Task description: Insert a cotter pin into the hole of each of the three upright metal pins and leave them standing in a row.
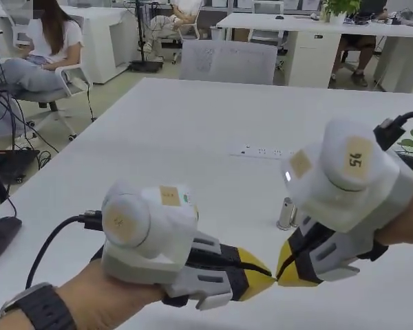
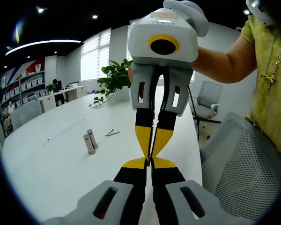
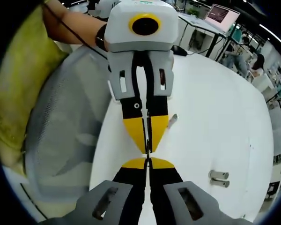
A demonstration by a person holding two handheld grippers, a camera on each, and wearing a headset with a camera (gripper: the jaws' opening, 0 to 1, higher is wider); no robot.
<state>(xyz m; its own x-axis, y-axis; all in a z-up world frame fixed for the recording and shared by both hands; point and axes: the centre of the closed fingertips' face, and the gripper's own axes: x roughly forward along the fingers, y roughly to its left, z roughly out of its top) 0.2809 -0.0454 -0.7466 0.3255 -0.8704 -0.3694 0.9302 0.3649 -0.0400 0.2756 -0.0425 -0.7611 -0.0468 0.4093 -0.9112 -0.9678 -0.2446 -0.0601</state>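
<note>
White table; pins beyond fingers.

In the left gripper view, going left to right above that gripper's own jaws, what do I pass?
Two upright metal pins → loose cotter pin → right gripper → mesh chair.

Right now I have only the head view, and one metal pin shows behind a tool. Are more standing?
Observer: Yes. The left gripper view shows two metal pins upright, side by side on the table.
Operator: Any cotter pins loose?
Observer: Thin metal pieces, likely cotter pins, lie flat near those two, not touching them.
Operator: Are the tools open?
Observer: No. The left tool and the right tool both have their jaws shut, tip to tip.
</note>
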